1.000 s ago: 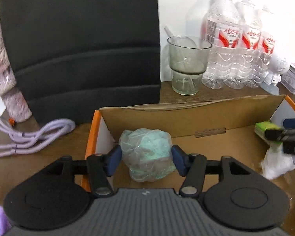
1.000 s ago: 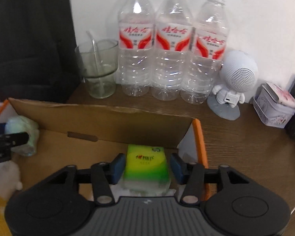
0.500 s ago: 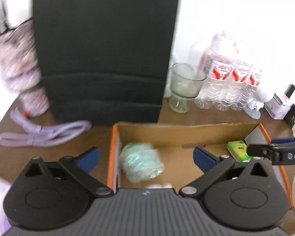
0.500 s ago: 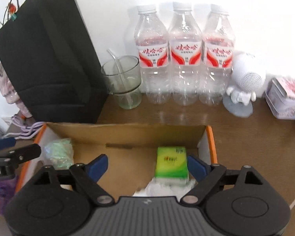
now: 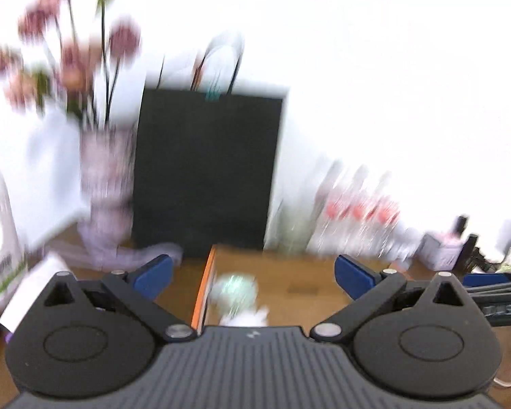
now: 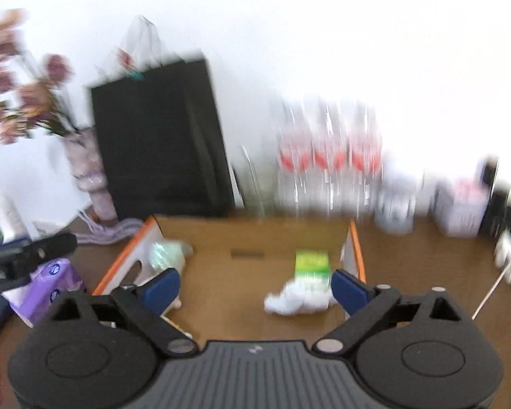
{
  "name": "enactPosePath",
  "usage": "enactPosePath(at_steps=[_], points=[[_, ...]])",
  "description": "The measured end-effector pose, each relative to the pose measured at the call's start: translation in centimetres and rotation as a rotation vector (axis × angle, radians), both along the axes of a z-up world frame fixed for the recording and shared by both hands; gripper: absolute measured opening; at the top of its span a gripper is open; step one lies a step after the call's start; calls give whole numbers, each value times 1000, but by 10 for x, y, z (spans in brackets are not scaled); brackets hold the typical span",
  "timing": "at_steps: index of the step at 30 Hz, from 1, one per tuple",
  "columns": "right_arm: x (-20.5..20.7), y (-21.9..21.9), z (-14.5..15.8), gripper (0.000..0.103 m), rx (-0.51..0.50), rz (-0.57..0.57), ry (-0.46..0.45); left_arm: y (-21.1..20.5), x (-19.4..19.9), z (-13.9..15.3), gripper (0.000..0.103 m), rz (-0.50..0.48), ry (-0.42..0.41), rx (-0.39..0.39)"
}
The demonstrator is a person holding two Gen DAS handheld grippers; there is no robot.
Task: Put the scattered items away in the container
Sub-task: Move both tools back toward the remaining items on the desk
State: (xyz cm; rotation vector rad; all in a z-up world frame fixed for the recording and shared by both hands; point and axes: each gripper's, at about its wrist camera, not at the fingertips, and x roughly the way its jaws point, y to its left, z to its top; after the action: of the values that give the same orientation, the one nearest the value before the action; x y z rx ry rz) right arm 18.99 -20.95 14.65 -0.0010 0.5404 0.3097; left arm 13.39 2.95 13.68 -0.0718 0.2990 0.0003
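Observation:
The cardboard box (image 5: 289, 266) with orange edges lies below both grippers, blurred by motion. In it rest a pale green crumpled ball (image 5: 235, 289) at the left end, a green tissue pack (image 6: 311, 264) at the right end and a white crumpled tissue (image 6: 293, 300). My left gripper (image 5: 252, 269) is open wide and holds nothing, above the box's left end. The jaws of my right gripper (image 6: 255, 283) are opening with nothing between them, and it hangs over the box's near side. A purple tissue pack (image 6: 51, 286) lies on the table left of the box.
Behind the box stand a black paper bag (image 5: 204, 170), a vase of pink flowers (image 5: 105, 184), a glass and three water bottles (image 6: 327, 170). A white speaker figure (image 6: 395, 208) and a tin (image 6: 460, 204) stand at the right. A lilac cord (image 6: 109, 231) lies by the bag.
Both grippers opened, releasing the green ball and the tissue pack in the box. Both then pulled back and rose, so the box now looks smaller and farther away.

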Motion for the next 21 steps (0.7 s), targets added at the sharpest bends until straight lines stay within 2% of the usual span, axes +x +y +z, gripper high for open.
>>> enactPosePath(at_steps=[2,4,9,12,14,19,21], points=[[-18,1,-7,98,-12,-27,-11,-9,-22,-8,103,-15,-25,50],[-35,-5,-13,98,28,-46,-13,-12,-41,-17,103,-16,-50,61],[-80,-15,-28,98,71,-47,-46,-10,-75,-32,103,-34,-27,7],[-116,-20,-38,98,117,-36,-75,-14,-99,-45,103,-18,6,6],[-146,-22,-44,98,130,-28,-84,-18,-124,-49,103,-18,25,3],[-229,-33,-46,103,104,1,-179,-25,-205,-55,103,-70,-30,-1],[-260,-39,-56,103,87,-2,-217,-26,-221,-63,103,-63,11,-15]])
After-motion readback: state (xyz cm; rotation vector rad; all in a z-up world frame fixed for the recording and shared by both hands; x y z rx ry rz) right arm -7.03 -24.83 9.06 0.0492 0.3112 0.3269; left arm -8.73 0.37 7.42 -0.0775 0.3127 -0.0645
